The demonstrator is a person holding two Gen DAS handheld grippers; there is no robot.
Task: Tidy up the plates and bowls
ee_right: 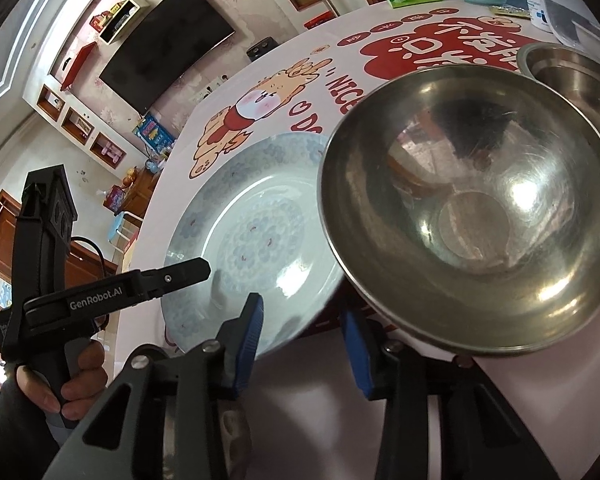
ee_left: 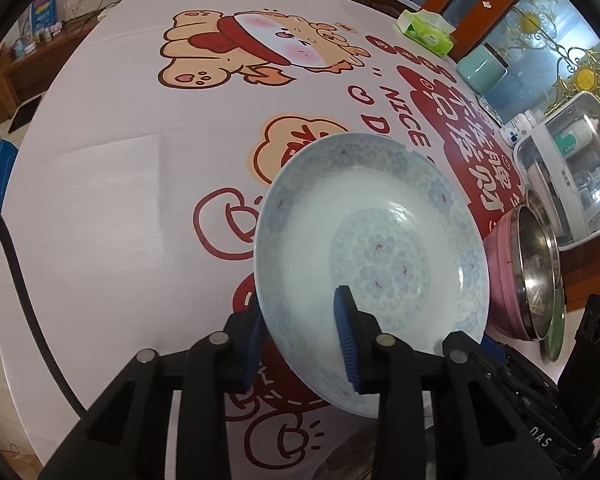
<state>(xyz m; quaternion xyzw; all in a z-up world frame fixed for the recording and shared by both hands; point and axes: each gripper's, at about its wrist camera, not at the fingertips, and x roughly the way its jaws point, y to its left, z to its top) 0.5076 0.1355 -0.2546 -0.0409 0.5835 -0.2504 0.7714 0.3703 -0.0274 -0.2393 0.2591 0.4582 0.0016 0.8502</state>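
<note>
A large blue-and-white porcelain plate (ee_left: 380, 240) sits near the table's front edge, looking tilted in the left wrist view. My left gripper (ee_left: 300, 344) is shut on its near rim, one blue pad inside the plate and the other hidden behind the rim. In the right wrist view one of its fingers (ee_right: 180, 276) reaches over the plate (ee_right: 252, 232). My right gripper (ee_right: 302, 348) is open. Its left pad overlaps the plate's edge, and its right pad stands apart under the rim of a steel bowl (ee_right: 472, 216). That pink-sided bowl (ee_left: 536, 276) touches the plate's right side.
A second steel bowl (ee_right: 572, 72) stands behind the first, and a green plate (ee_left: 556, 328) lies under the pink one. A white appliance (ee_left: 572, 176), a teal container (ee_left: 482, 70) and a tissue box (ee_left: 426, 32) line the far right. The printed tablecloth (ee_left: 120, 200) stretches left.
</note>
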